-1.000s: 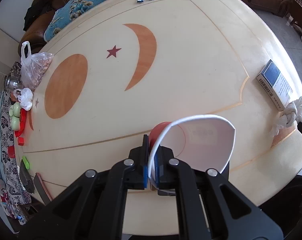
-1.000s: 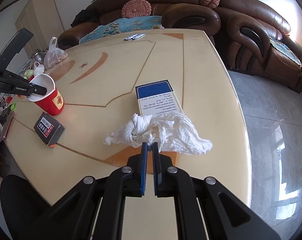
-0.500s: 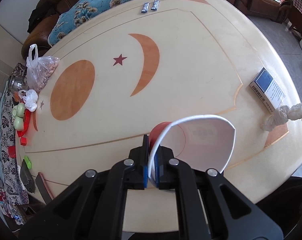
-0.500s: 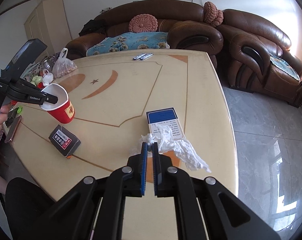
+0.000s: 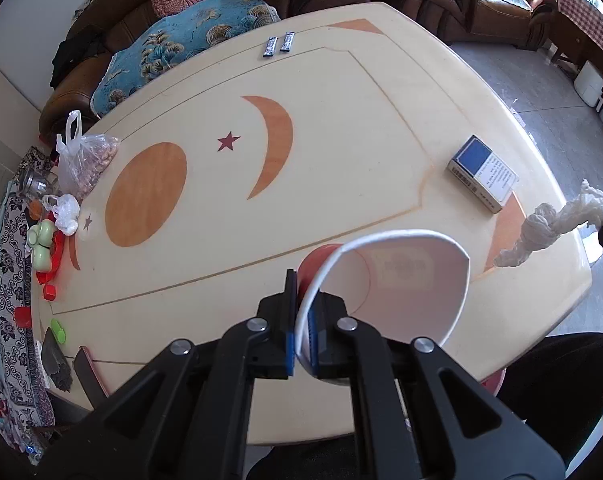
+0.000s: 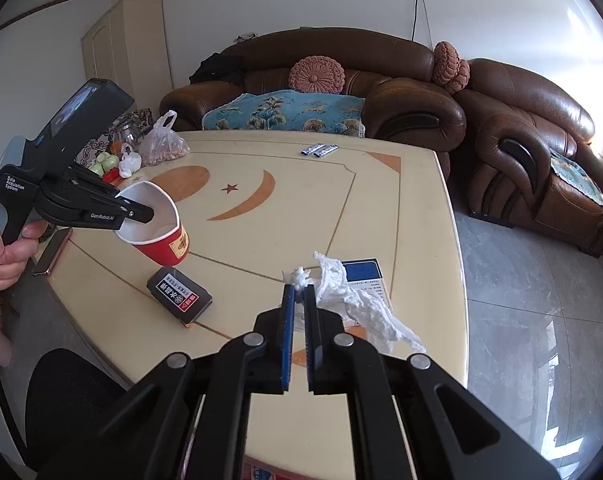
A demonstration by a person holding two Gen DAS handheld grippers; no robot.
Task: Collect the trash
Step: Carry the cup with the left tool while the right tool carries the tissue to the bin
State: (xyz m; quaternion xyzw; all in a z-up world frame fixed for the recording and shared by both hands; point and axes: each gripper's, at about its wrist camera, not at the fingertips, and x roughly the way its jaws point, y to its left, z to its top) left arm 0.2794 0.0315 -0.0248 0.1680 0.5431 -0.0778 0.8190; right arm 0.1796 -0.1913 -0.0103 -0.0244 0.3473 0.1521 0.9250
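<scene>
My left gripper (image 5: 301, 312) is shut on the rim of a red paper cup (image 5: 397, 280) with a white inside, held tilted above the table; it also shows in the right wrist view (image 6: 161, 232). My right gripper (image 6: 298, 296) is shut on a crumpled white tissue (image 6: 349, 300) and holds it in the air above the table's near right corner. In the left wrist view the tissue (image 5: 549, 228) hangs at the right edge, to the right of the cup and apart from it.
On the cream table (image 6: 301, 208) lie a blue-and-white box (image 5: 483, 174), a black box (image 6: 179, 294), two small packets (image 6: 319, 150), a bag of nuts (image 5: 85, 160), and small items at the left edge. Brown sofas (image 6: 381, 100) stand behind.
My right gripper has lifted the tissue off the table and raised it. My left gripper with the cup has risen a little too.
</scene>
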